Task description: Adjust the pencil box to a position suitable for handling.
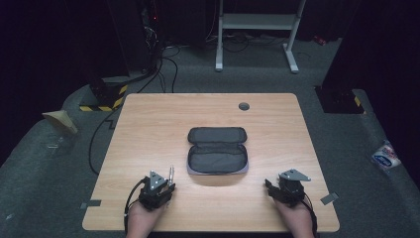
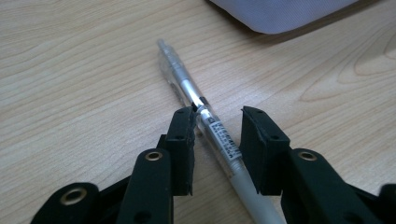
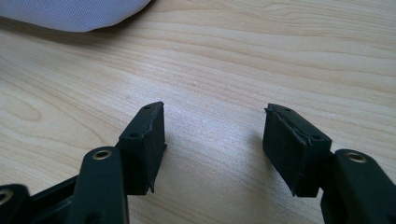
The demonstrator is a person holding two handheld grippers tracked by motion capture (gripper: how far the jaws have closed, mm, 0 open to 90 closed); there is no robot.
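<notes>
I have the left gripper (image 2: 217, 126) with its jaws apart astride the clear-and-white plastic pen (image 2: 205, 121) lying on the wooden table (image 1: 148, 124), unlifted, just left of the open grey fabric pencil case (image 1: 218, 150), while the right gripper (image 3: 212, 135) rests open and empty.

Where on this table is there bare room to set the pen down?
Bare wood lies left and right of the open pouch, and along the far edge around the grommet. The near strip between the left tool and right tool is free too. It is tight only where the pen lies between the left tool's pads.
</notes>
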